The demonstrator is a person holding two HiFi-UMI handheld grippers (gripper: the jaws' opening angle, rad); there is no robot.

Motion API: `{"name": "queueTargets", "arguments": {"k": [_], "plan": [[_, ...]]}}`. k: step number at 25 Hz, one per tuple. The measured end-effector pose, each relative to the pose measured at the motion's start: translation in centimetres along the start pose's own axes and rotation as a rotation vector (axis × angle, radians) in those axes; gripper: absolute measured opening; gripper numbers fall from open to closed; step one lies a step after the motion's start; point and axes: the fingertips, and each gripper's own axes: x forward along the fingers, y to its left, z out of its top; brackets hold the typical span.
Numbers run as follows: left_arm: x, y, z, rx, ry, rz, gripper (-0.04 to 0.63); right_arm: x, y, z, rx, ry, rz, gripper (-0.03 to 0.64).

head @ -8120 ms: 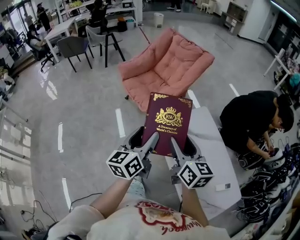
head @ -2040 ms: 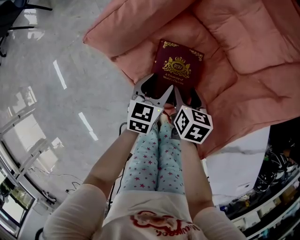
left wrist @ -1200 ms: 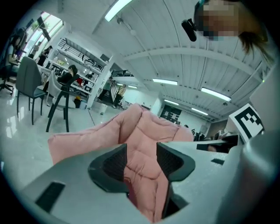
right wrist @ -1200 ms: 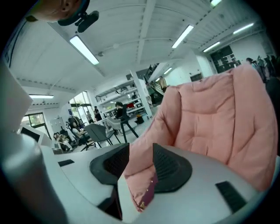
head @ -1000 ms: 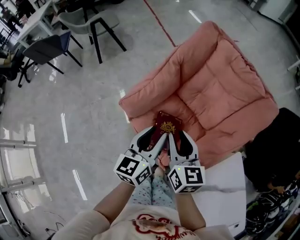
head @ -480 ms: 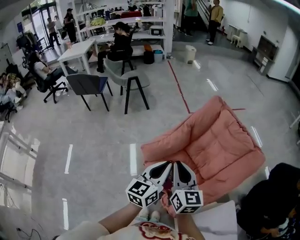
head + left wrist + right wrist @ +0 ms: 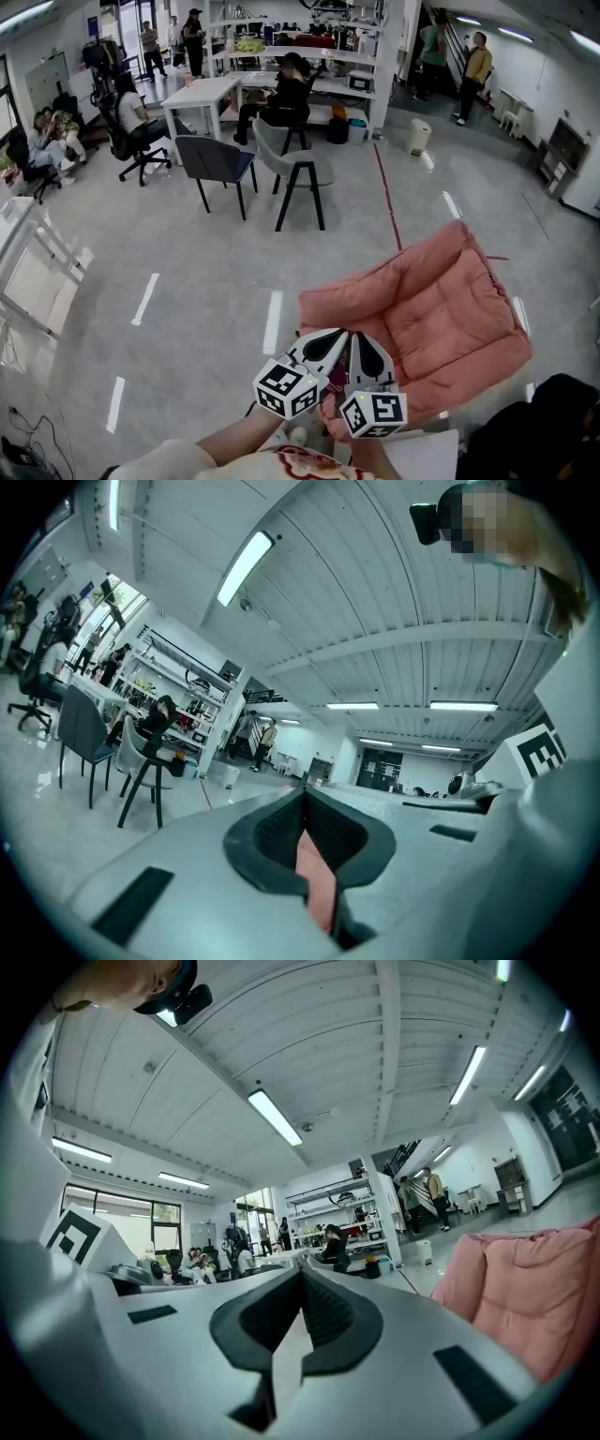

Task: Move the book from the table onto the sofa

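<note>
The pink cushioned sofa chair (image 7: 431, 319) stands on the floor at the right of the head view. Both grippers are raised side by side in front of its near edge, pointing level. My left gripper (image 7: 339, 332) is shut with nothing between its jaws. Beside it, my right gripper (image 7: 355, 336) is shut and empty as well. The maroon book is hidden from the head view behind the grippers and hands. In the left gripper view the closed jaws (image 7: 305, 791) show only pink cushion (image 7: 317, 878) below them. The right gripper view has its closed jaws (image 7: 302, 1271) and the sofa (image 7: 534, 1288) at the right.
A grey chair (image 7: 295, 169) and a blue chair (image 7: 217, 159) stand on the shiny floor ahead, with white desks (image 7: 202, 94) and seated people behind. A person in dark clothes (image 7: 553, 412) crouches at the bottom right, beside a white table corner (image 7: 422, 455).
The book was carried from the table and laid on the sofa seat. Both grippers then let go, rose and shut. The head view has tilted up toward the room.
</note>
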Motion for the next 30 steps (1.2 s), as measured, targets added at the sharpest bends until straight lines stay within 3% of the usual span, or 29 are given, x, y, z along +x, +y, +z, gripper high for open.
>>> {"name": "queueTargets", "arguments": {"k": [8, 17, 30], "plan": [[-3.2, -1.2, 0.8, 0.017, -0.022, 0.034, 0.003, -1.7, 2.8, 0.7, -0.023, -0.010, 0.052, 0.000], [-10.6, -2.5, 0.1, 0.015, -0.020, 0.026, 0.004, -6.0, 8.9, -0.8, -0.059, -0.024, 0.041, 0.000], [-30.4, -7.8, -2.5, 0.044, 0.027, 0.005, 0.003, -18.9, 24.4, -5.2, -0.020, -0.027, 0.006, -0.001]]}}
